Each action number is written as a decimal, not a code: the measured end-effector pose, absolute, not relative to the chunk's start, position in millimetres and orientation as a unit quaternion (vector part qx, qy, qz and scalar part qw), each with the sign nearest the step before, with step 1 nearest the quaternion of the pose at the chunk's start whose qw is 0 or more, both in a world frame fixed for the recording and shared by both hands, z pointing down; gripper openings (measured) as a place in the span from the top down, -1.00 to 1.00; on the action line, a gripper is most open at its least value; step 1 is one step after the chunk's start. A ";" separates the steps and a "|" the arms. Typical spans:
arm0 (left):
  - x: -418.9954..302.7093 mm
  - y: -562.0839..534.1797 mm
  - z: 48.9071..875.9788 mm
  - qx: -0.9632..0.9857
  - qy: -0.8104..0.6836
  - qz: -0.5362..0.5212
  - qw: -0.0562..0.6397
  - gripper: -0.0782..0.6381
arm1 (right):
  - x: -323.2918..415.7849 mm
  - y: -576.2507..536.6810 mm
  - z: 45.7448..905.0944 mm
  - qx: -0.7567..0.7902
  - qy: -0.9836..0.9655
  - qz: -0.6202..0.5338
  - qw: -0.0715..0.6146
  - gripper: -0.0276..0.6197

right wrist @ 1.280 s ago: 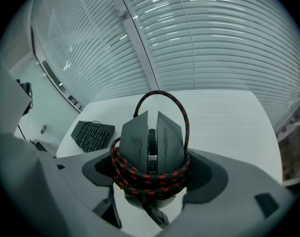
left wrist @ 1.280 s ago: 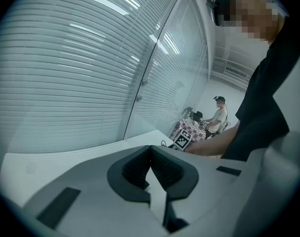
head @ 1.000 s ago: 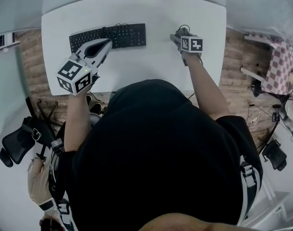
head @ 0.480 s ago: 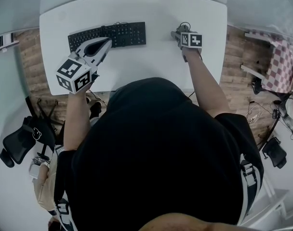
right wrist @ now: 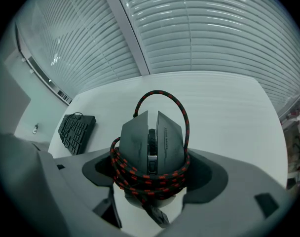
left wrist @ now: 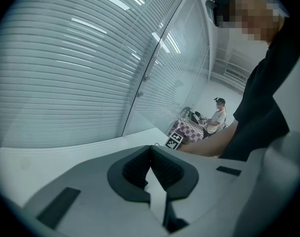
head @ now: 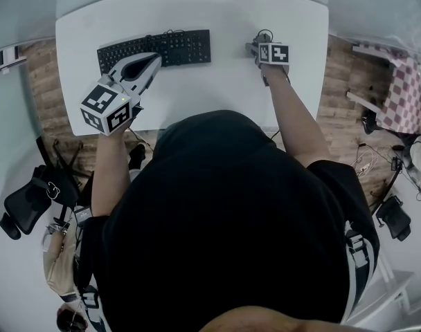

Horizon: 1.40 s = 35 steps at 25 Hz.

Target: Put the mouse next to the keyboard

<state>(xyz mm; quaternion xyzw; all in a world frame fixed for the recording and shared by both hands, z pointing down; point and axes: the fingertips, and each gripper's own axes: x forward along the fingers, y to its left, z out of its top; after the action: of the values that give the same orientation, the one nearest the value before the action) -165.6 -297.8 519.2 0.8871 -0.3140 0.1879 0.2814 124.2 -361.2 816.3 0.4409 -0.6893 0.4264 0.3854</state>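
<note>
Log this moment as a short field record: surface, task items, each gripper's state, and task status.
Surface: white table
Keyboard: black keyboard, flat on the table's far left part
Mouse: dark grey mouse with a red-and-black braided cable wound around it
Right gripper: jaws closed on the mouse, over the table to the right of the keyboard, with a gap between them
Left gripper: jaws together, nothing between them, held near the keyboard's left end
Status: mouse not yet released beside the keyboard

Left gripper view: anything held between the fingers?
No: on the left gripper the dark ribbed fingers meet at their tips with nothing between them.
</note>
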 end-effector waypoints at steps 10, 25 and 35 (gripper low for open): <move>-167.9 -292.4 523.3 0.885 -0.315 0.188 0.287 0.72 | 123.4 -360.5 822.0 0.441 -0.679 0.407 0.422 -0.35; -161.7 -293.1 525.3 0.885 -0.310 0.188 0.291 0.72 | 126.6 -360.5 821.6 0.448 -0.671 0.385 0.449 -0.35; -164.1 -290.7 530.6 0.886 -0.304 0.190 0.294 0.72 | 118.9 -359.1 825.0 0.456 -0.669 0.375 0.452 -0.35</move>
<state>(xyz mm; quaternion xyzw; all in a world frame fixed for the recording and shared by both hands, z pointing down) -164.1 -290.7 530.6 0.8860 -0.3042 0.1897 0.2942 118.9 -359.1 825.0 0.4561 -0.6692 0.3745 0.4516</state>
